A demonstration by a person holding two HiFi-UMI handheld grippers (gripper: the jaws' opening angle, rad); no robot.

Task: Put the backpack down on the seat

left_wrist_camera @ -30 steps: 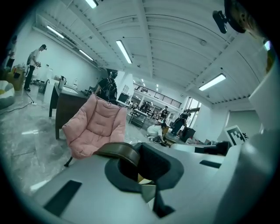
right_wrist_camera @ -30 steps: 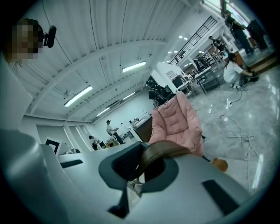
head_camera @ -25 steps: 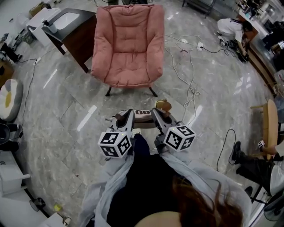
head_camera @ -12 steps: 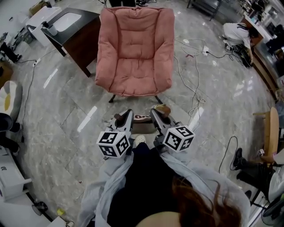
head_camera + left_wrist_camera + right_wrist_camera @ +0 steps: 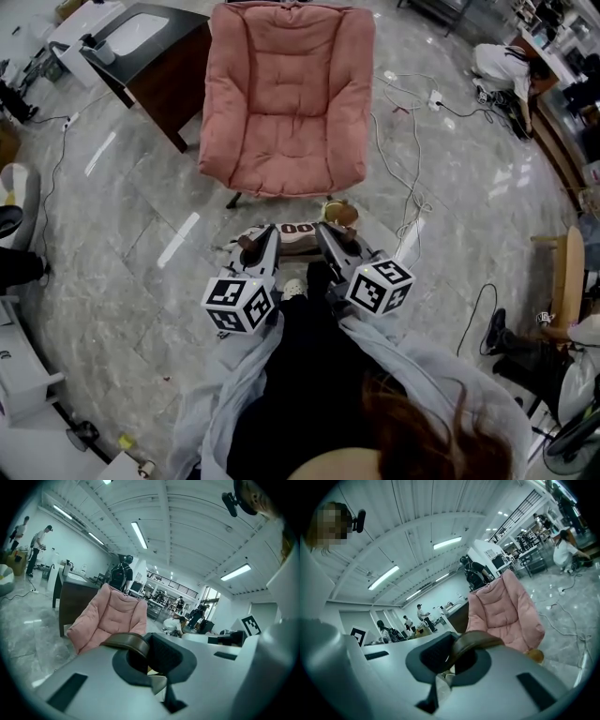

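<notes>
Slipping of a strap is the first danger on the left side. The dark counter (image 5: 161, 58) is standing just beside the left edge of the pink chair (image 5: 286, 103), so a swing of the load to that side could be knocking it against the counter's corner. The left hand-held gripper (image 5: 256, 246) is clenching the left brown strap (image 5: 127, 641) with its jaws fully together. The strap is showing only at the upper edge of the pads, and I judge that a sudden jerk could be pulling it free.

In the middle, the backpack (image 5: 294, 231) is hanging between the two grippers, over the floor (image 5: 141, 216) and near the front edge of the seat, not yet on it. If it is not being lifted high enough, it could be catching on that front edge or pushing the chair backward on the smooth floor. The seat is looking soft and sloped, so a bag set too near the front could be sliding off.

The right hand-held gripper (image 5: 331, 240) is clenching the right brown strap (image 5: 477, 641) in the same way. If one side is letting go before the other, the bag is likely tipping over.

At the right, white cables (image 5: 405, 187) are lying on the floor beside the chair, and a foot stepping forward there could be catching in them.
</notes>
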